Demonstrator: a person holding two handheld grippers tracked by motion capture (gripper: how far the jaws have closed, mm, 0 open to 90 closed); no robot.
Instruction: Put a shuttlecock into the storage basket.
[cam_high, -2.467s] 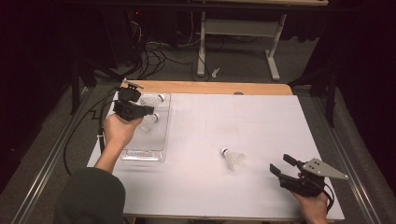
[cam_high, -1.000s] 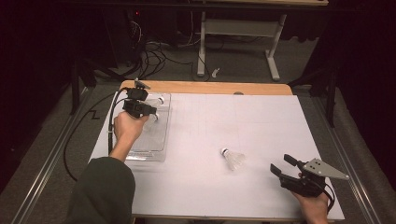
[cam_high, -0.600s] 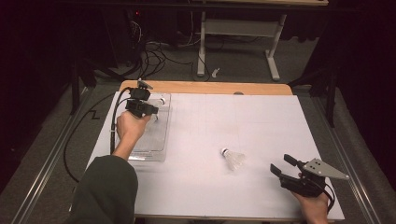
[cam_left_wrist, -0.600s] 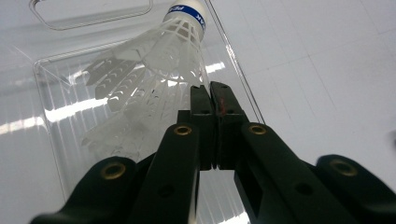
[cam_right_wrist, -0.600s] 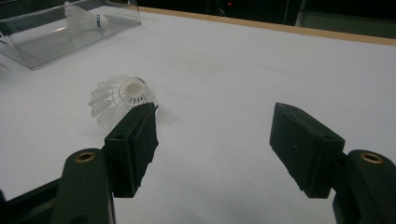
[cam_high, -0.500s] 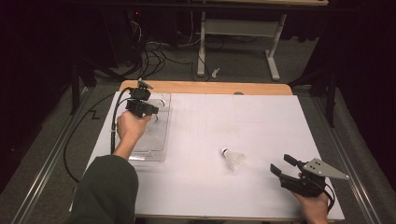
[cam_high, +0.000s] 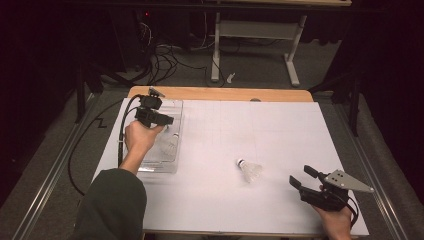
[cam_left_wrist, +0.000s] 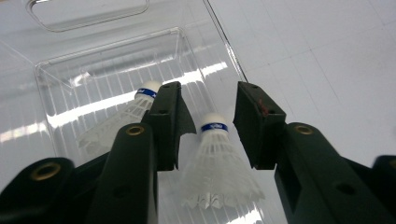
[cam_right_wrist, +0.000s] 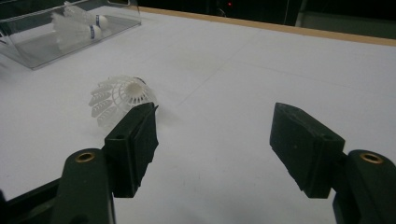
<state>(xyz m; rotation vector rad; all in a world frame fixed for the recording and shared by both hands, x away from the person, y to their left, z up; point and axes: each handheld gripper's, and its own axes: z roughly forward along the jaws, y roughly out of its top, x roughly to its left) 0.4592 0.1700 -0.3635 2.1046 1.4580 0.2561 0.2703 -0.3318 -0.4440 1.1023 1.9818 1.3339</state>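
Since the left gripper (cam_left_wrist: 208, 123) jaws have just been opening, clear of the shuttlecock (cam_left_wrist: 219, 168) lying between them in the clear tray (cam_left_wrist: 56, 70), lift straight up. The right gripper (cam_right_wrist: 215, 140) stands wide beside the loose shuttlecock (cam_right_wrist: 119, 98).

Glossy clear plastic tray (cam_left_wrist: 116, 51), white plastic-feathered shuttlecock (cam_left_wrist: 219, 168), matt white table (cam_high: 280, 130)

Bright overhead light washes the white table (cam_high: 280, 130), glare streaks the clear tray (cam_left_wrist: 112, 60), and surroundings stay dark.
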